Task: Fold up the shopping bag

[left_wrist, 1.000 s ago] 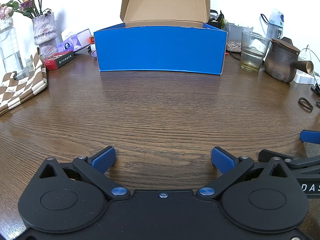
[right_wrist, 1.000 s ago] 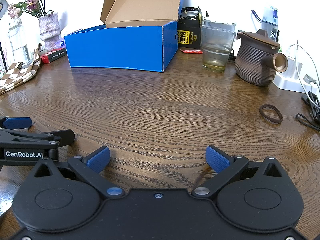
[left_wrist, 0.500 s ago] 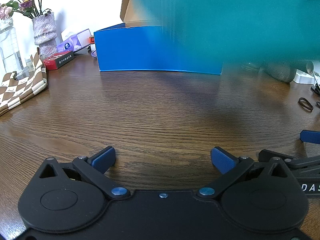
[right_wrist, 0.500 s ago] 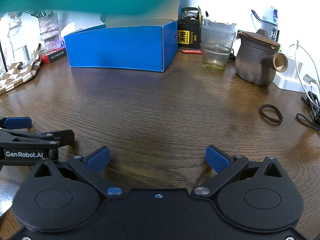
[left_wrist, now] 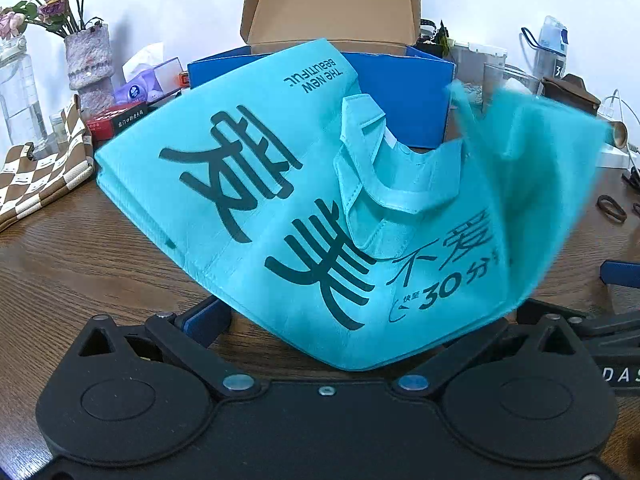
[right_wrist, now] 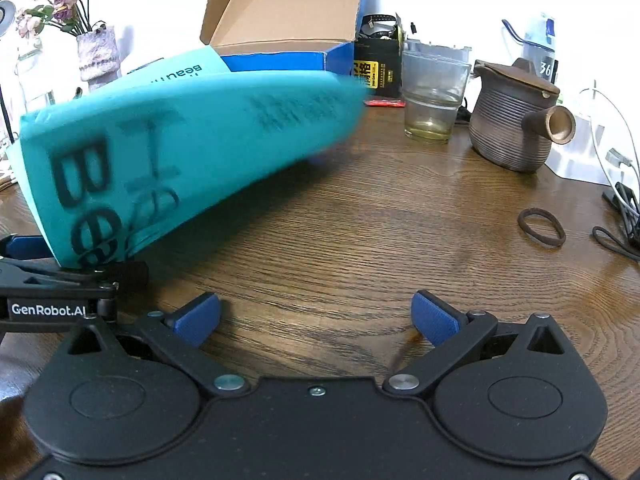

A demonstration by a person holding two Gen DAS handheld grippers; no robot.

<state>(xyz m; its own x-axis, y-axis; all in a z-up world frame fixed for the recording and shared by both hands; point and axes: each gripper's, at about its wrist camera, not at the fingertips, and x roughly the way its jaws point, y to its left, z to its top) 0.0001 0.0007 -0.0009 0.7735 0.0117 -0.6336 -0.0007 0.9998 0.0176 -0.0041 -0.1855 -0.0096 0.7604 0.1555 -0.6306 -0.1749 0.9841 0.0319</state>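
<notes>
A turquoise non-woven shopping bag (left_wrist: 280,208) with dark printed characters lies partly opened on the wooden table, right in front of my left gripper (left_wrist: 326,320). Its near edge covers the gripper's right finger; its right flap is motion-blurred. The left gripper's jaws stand wide apart, holding nothing. In the right wrist view the bag (right_wrist: 168,148) is at the left, blurred, above the left gripper's body. My right gripper (right_wrist: 316,316) is open and empty over bare table, to the right of the bag.
An open blue cardboard box (left_wrist: 408,92) stands behind the bag. A glass (right_wrist: 434,96), a brown ridged teapot (right_wrist: 512,120), a hair tie (right_wrist: 540,226) and cables are at the right. A flower vase (left_wrist: 86,64) and checkered pouch (left_wrist: 36,176) are at the left.
The turquoise bag has dropped into view from above and landed on the table in front of the left gripper. Both grippers have stayed put and open.
</notes>
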